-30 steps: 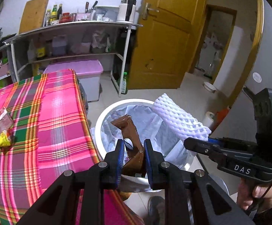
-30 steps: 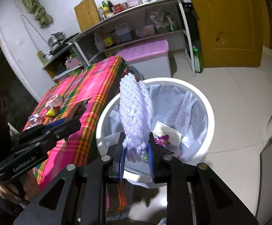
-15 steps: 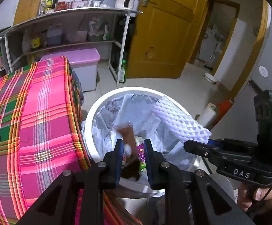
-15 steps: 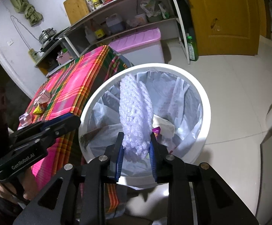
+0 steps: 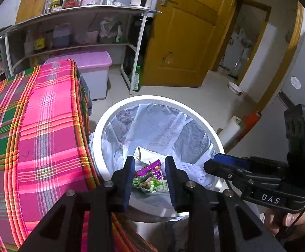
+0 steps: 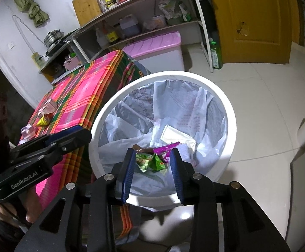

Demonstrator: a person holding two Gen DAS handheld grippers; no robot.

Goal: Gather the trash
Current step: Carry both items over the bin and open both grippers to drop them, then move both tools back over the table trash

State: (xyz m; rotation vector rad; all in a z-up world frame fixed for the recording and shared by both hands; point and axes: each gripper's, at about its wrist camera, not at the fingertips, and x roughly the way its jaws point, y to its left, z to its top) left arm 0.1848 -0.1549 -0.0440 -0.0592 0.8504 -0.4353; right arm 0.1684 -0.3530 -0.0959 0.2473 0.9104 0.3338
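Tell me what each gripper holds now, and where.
Nothing: left gripper and right gripper are opening, empty, over the white round plastic-lined bin.

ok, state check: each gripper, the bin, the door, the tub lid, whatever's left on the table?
left gripper: fingers opening, nothing between them
right gripper: fingers opening, nothing between them
trash bin: lined with a bag, wrappers at the bottom
wooden door: swung open
pink tub lid: on
wrappers on table: not yet collected
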